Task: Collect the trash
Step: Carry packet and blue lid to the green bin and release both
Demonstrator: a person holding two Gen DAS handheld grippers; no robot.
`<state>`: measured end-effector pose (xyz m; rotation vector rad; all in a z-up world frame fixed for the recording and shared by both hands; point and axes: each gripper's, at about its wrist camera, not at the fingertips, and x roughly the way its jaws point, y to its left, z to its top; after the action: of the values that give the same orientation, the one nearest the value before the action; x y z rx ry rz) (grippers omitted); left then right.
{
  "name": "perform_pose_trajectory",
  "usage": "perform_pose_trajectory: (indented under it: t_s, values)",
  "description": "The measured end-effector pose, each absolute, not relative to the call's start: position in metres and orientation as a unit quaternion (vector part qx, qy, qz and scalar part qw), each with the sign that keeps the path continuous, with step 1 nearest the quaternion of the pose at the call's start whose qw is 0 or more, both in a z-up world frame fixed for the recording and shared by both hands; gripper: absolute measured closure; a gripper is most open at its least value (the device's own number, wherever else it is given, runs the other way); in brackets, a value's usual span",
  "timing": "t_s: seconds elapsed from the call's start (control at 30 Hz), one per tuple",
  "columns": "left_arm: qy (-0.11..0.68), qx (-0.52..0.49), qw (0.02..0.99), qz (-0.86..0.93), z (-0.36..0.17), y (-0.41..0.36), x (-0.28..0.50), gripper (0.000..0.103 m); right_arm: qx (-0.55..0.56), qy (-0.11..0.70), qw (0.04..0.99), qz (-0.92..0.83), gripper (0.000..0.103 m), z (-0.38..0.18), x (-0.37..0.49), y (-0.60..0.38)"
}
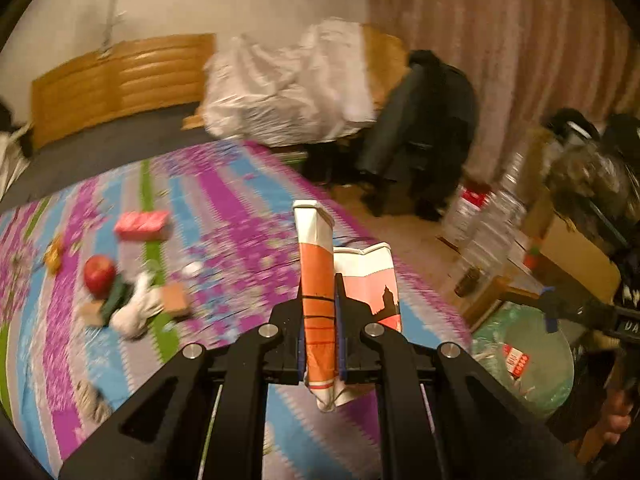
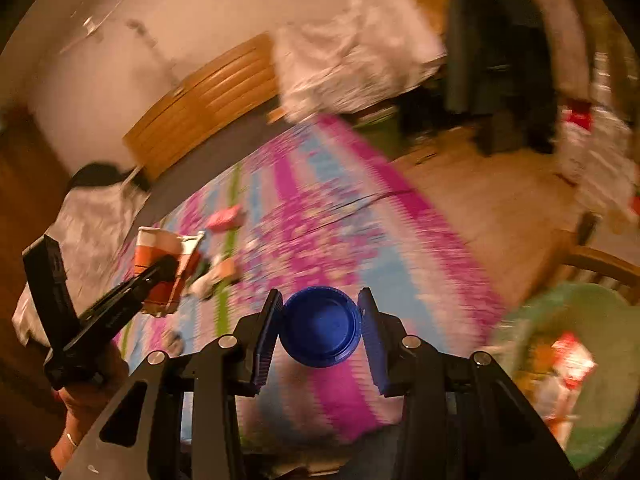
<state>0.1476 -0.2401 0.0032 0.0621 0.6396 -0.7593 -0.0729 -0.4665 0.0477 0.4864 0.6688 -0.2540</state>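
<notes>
My left gripper (image 1: 319,312) is shut on a flattened orange and white paper cup (image 1: 318,280), held above the patterned bedspread (image 1: 240,208); it also shows in the right wrist view (image 2: 164,264). My right gripper (image 2: 320,328) is shut on a blue bottle cap (image 2: 320,326), open side towards the camera. A green-lined trash bin (image 1: 524,360) with wrappers inside stands on the floor to the right of the bed; it also shows in the right wrist view (image 2: 576,364). The right gripper's tip (image 1: 550,314) shows over the bin.
On the bedspread lie a pink pack (image 1: 142,225), a red apple (image 1: 99,273), crumpled white tissue (image 1: 138,312), a brown card piece (image 1: 176,298) and a yellow wrapper (image 1: 54,256). A white bag (image 1: 288,88), dark jacket (image 1: 424,132) and boxes (image 1: 576,248) stand beyond.
</notes>
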Motion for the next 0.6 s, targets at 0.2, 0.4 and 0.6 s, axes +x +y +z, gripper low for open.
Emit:
perform_pose_trajectory:
  t_s: [0.2, 0.4, 0.6]
  values:
    - [0.280, 0.080, 0.869, -0.400, 0.013, -0.311, 0.117, 0.094, 0.249, 0.287, 0.899, -0.216, 0.062, 0.061, -0.159, -0.534]
    - [0.268, 0.118, 0.854, -0.431, 0.014, -0.360, 0.089, 0.094, 0.255, 0.264, 0.884, -0.289, 0.062, 0.065, -0.223, -0.577]
    - [0.259, 0.154, 0.833, -0.465, 0.012, -0.407, 0.058, 0.094, 0.227, 0.267, 0.869, -0.350, 0.062, 0.062, -0.262, -0.597]
